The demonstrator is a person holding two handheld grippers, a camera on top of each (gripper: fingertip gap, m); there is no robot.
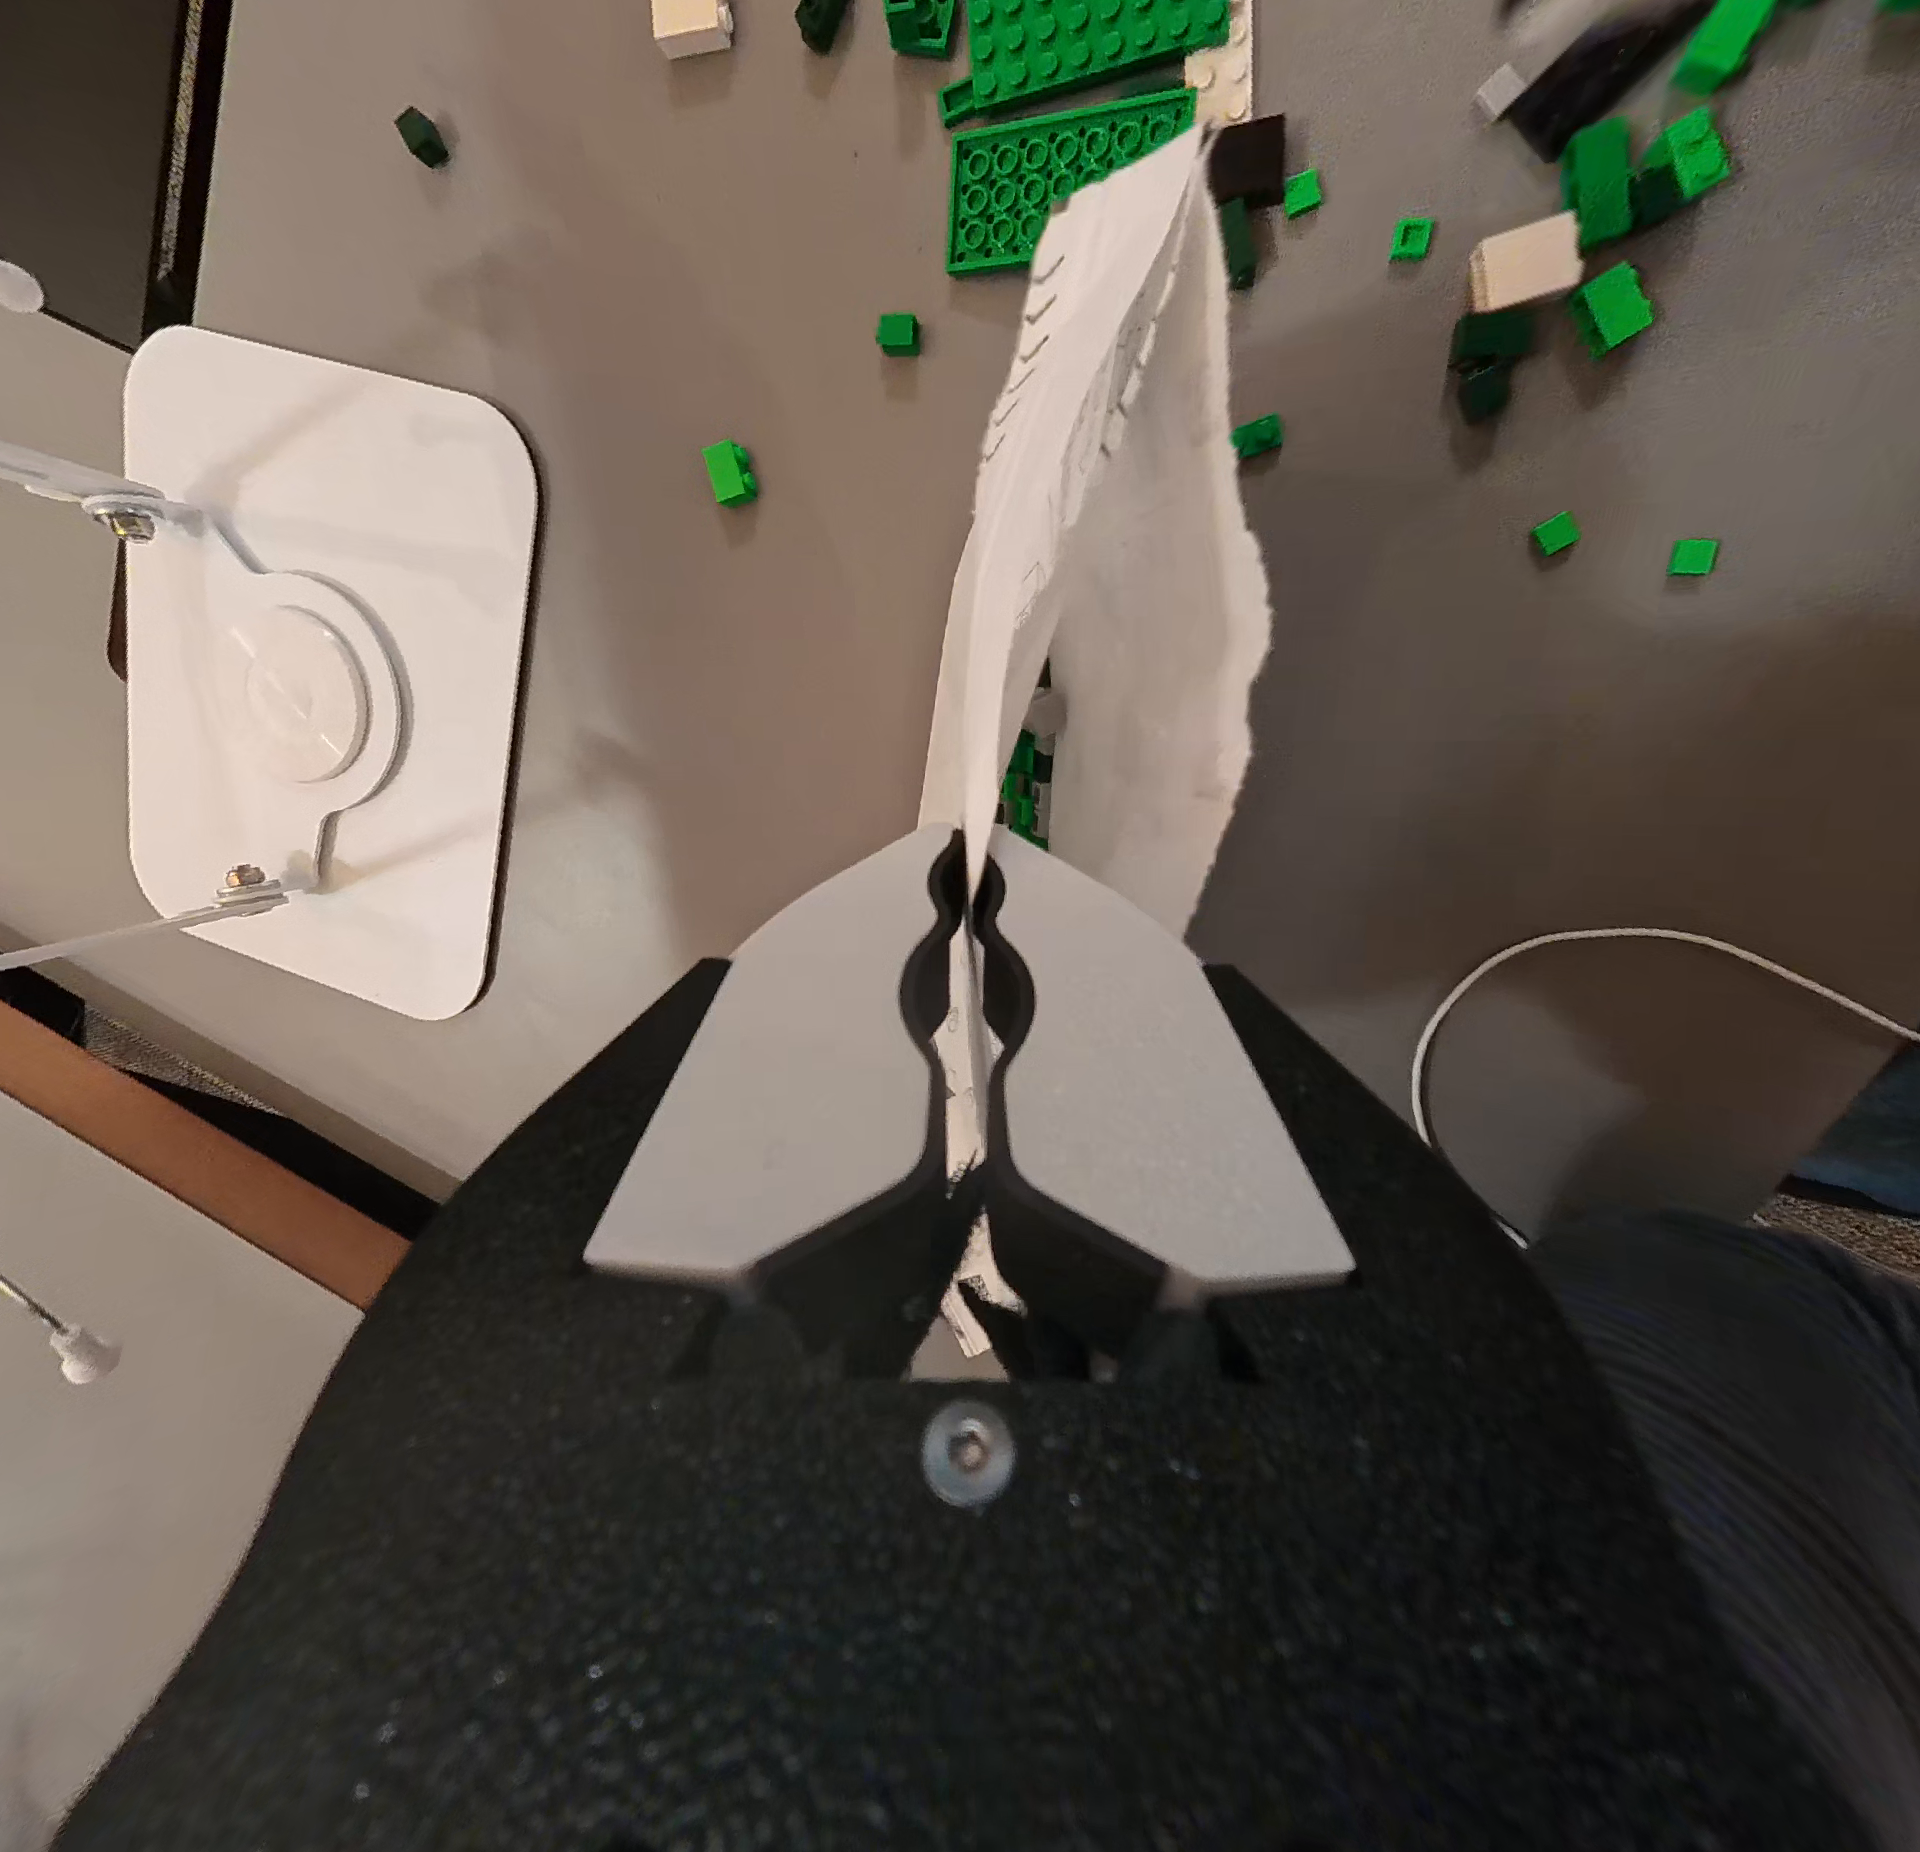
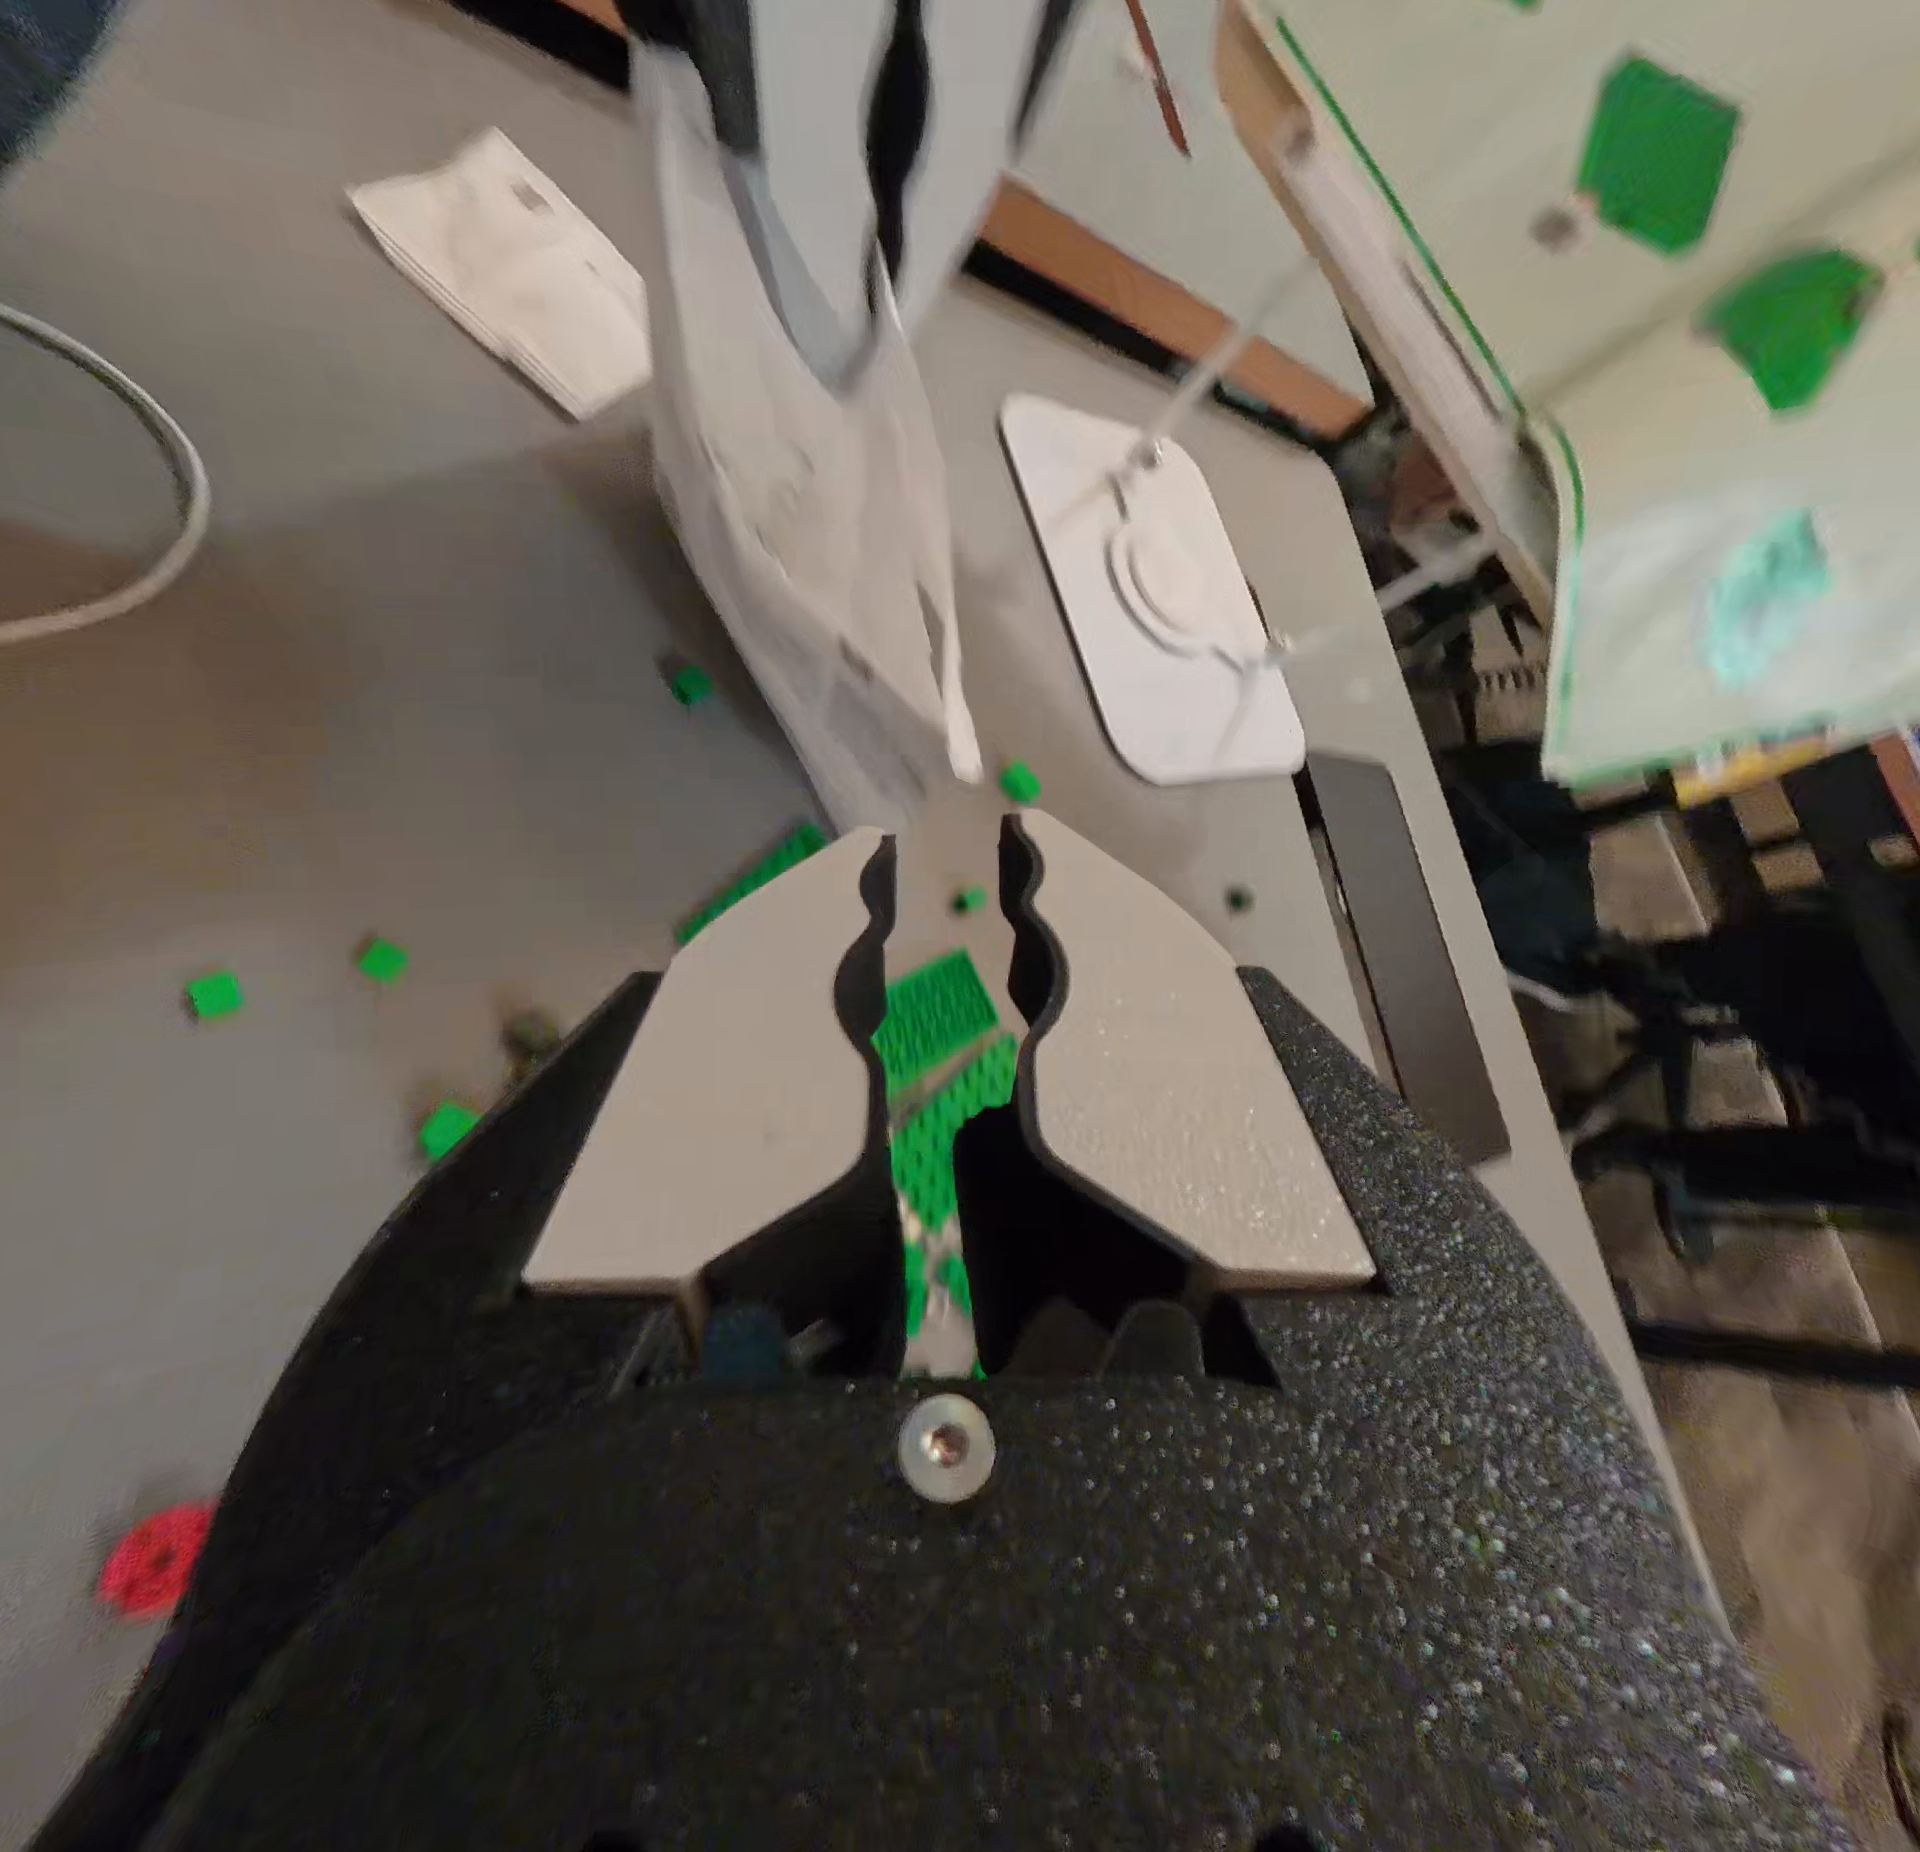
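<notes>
My left gripper (image 1: 971, 846) is shut on a torn white paper packet (image 1: 1122, 514) and holds it above the grey table (image 1: 675, 296). The packet hangs away from the jaws with a ragged edge on its right. In the right wrist view the left gripper (image 2: 862, 358) shows blurred at the top with the packet (image 2: 800, 535) hanging below it. My right gripper (image 2: 945, 831) is open by a narrow gap, empty, just short of the packet's lower end. Green plates (image 2: 935, 1013) on the table show through that gap.
Green plates (image 1: 1091, 15), a white brick (image 1: 691, 10) and many small green bricks (image 1: 1610, 306) lie scattered. A white stand base (image 1: 322, 659) sits at the left, a white cable (image 1: 1558, 961) at the right. A folded paper (image 2: 509, 264) and a red piece (image 2: 156, 1563) lie on the table. My hands' fingertips stand some 12 cm from each other. To reach the red piece (image 2: 156, 1563) in a straight line is about 20 cm for my right fingers, about 30 cm for my left.
</notes>
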